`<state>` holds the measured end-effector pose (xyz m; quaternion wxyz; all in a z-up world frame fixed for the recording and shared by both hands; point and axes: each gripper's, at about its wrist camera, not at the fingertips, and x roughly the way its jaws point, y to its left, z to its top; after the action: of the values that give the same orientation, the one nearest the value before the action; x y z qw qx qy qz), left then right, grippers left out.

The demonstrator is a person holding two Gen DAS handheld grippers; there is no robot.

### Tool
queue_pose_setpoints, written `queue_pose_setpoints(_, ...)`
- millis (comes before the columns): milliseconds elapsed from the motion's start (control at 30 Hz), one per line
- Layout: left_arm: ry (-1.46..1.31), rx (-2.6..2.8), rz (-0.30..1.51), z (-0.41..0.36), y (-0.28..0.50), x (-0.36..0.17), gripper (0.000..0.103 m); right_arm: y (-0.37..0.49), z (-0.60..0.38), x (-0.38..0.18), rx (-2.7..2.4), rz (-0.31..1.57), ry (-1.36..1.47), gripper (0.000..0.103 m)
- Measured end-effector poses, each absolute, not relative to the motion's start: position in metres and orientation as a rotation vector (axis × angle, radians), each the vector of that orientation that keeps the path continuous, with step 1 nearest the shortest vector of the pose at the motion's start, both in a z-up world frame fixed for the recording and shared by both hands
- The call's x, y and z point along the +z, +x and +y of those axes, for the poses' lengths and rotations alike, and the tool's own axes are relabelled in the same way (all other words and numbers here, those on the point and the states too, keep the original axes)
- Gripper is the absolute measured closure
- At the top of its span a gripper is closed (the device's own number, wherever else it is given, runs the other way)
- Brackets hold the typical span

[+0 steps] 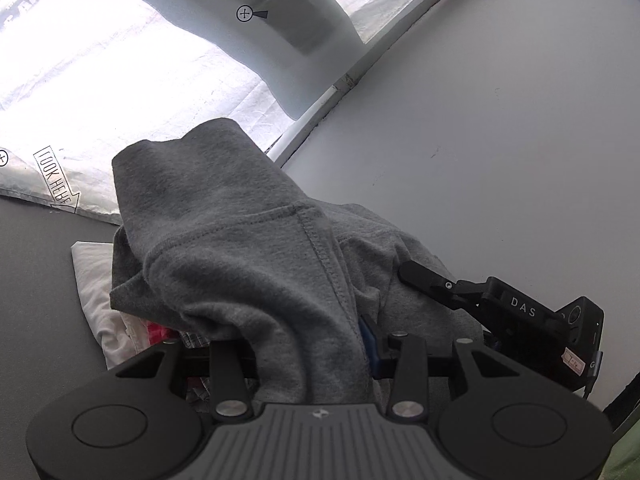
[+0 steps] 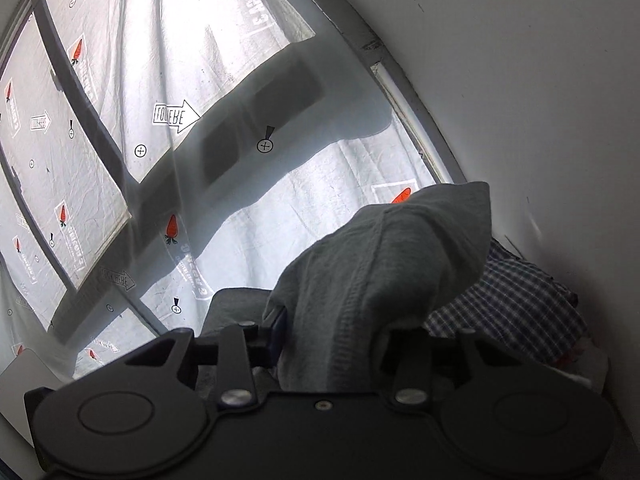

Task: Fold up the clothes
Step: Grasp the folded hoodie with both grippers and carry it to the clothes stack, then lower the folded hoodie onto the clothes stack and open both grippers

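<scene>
A grey sweatshirt-like garment (image 1: pixel 224 248) is lifted and drapes over my left gripper (image 1: pixel 316 332), which is shut on a thick fold of it. The cloth hides the fingers except for a bit of blue pad (image 1: pixel 368 340). At the right of the left wrist view, my right gripper (image 1: pixel 412 276) reaches into the same garment. In the right wrist view a bunch of the grey garment (image 2: pixel 384 264) stands up between the jaws of my right gripper (image 2: pixel 332 328). Its left blue pad (image 2: pixel 277 326) presses the cloth and the other finger is covered.
A pile of other clothes lies below: a white piece (image 1: pixel 94 280), something pink (image 1: pixel 160 334) and a blue checked shirt (image 2: pixel 516 300). Behind hangs a bright printed curtain (image 2: pixel 160 80) over a window, with a white wall (image 1: pixel 500 140) to the right. The grey surface (image 1: pixel 36 280) runs left.
</scene>
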<state>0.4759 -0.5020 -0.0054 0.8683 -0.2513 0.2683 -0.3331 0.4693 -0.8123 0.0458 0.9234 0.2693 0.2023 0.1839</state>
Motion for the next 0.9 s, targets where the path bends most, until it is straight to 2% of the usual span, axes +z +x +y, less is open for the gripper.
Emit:
queue_pose_setpoints(233,-0.457,-0.617,0.561,-0.548,0.521,-0.024,0.060,0.541,-0.818,0.052,0.305,0.446,0.283,0.063)
queue_pose_setpoints(333,-0.453,-0.584,0.597,-0.553,0.526,-0.045,0.060,0.561,-0.805,0.050,0.314,0.443,0.143,0.069)
queue_pose_setpoints(533,-0.433,-0.529,0.619,-0.551,0.532,-0.063,0.059,0.581,-0.782,0.042,0.186,0.428,-0.109,0.069)
queue_pose_setpoints(600,-0.426,-0.521,0.619,-0.549,0.530,-0.064,0.058,0.578,-0.777,0.039,0.124,0.408,-0.159,0.060)
queue_pose_setpoints(667,-0.415,-0.515,0.620,-0.550,0.529,-0.066,0.058,0.572,-0.767,0.037,0.046,0.363,-0.262,0.040)
queue_pose_setpoints(767,-0.397,-0.500,0.622,-0.552,0.530,-0.066,0.058,0.555,-0.744,0.032,-0.018,0.289,-0.497,0.038)
queue_pose_setpoints(900,-0.385,-0.492,0.628,-0.558,0.533,-0.064,0.056,0.538,-0.730,0.029,-0.121,0.184,-0.592,0.036)
